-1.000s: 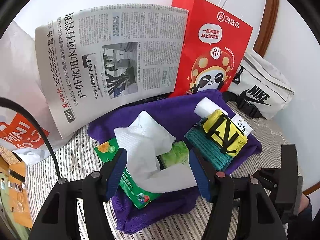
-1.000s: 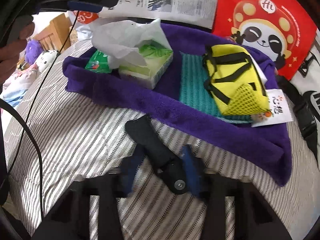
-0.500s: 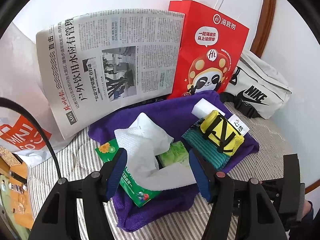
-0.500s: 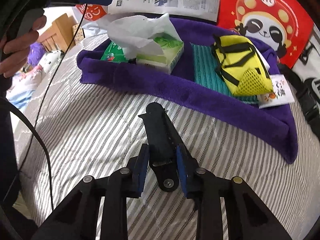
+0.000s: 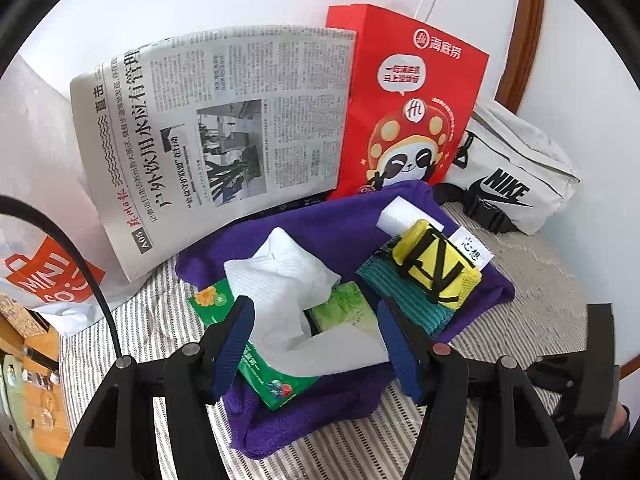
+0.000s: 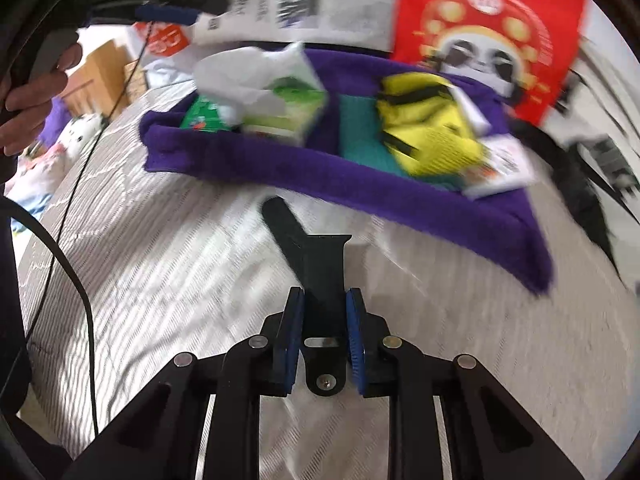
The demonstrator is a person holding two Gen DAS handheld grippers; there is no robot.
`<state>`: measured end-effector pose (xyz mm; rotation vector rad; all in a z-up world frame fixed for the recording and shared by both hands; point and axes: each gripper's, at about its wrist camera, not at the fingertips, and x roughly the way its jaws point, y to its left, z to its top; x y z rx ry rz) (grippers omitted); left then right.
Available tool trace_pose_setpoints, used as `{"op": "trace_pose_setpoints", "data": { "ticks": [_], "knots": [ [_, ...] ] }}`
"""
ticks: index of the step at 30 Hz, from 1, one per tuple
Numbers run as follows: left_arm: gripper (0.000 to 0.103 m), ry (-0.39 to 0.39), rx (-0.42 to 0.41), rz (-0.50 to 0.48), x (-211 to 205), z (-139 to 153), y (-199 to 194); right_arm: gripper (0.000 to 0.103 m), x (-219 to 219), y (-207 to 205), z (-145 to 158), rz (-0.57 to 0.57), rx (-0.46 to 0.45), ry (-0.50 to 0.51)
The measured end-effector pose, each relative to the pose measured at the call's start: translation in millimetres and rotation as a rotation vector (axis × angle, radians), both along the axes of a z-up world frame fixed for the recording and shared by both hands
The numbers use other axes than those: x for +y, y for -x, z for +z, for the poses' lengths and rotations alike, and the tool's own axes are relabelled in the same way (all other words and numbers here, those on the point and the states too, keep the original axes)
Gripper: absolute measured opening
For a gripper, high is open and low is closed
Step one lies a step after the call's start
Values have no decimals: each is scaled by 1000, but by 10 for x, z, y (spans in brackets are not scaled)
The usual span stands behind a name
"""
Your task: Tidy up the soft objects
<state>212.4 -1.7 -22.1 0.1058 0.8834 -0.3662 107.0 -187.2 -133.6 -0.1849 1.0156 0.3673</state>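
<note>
A purple towel [image 5: 320,216] lies on the striped bed. On it are a green tissue pack [image 5: 256,368], a light green tissue box [image 5: 348,308] with a white tissue [image 5: 280,276] sticking up, a teal cloth [image 5: 400,300] and a yellow pouch [image 5: 436,264]. My left gripper [image 5: 314,312] hovers open above the tissues and holds nothing. In the right wrist view, which is blurred, my right gripper [image 6: 325,294] has its jaws closing on a black strap [image 6: 308,252]. The blue pads press its sides just in front of the purple towel [image 6: 360,184].
A newspaper [image 5: 224,136], a red paper bag [image 5: 408,100] and a white waist bag [image 5: 516,176] lean on the back wall. A white shopping bag [image 5: 44,280] lies at the left. A person's hand [image 6: 32,92] holds the left gripper [image 6: 172,12] high at the upper left.
The right jaws narrowed onto the black strap, which now lines up between the pads and points forward. The right view has swung and blurred. The left gripper stayed put.
</note>
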Motion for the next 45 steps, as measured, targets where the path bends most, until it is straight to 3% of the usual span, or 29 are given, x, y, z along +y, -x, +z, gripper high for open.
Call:
{"op": "trace_pose_setpoints", "data": {
  "ticks": [7, 11, 17, 24, 29, 40, 45],
  "knots": [
    [62, -61, -5, -65, -355, 42, 141, 22, -733, 278, -52, -181, 16, 24],
    [62, -86, 26, -87, -553, -33, 300, 22, -831, 352, -119, -190, 17, 28],
    [62, -196, 49, -77, -752, -228, 688, 23, -804, 326, -182, -198, -3, 1],
    [62, -134, 158, 32, -730, -516, 901, 21, -865, 336, -190, -189, -32, -42],
    [62, -105, 186, 120, -875, -731, 878, 21, -1013, 455, -172, -216, -25, -38],
    [62, -115, 286, 171, -1348, -1181, 676, 21, -1352, 672, -4, -237, -66, -66],
    [66, -152, 259, 184, -1534, -1218, 673, 21, -1373, 611, -74, -239, -47, -82]
  ]
}}
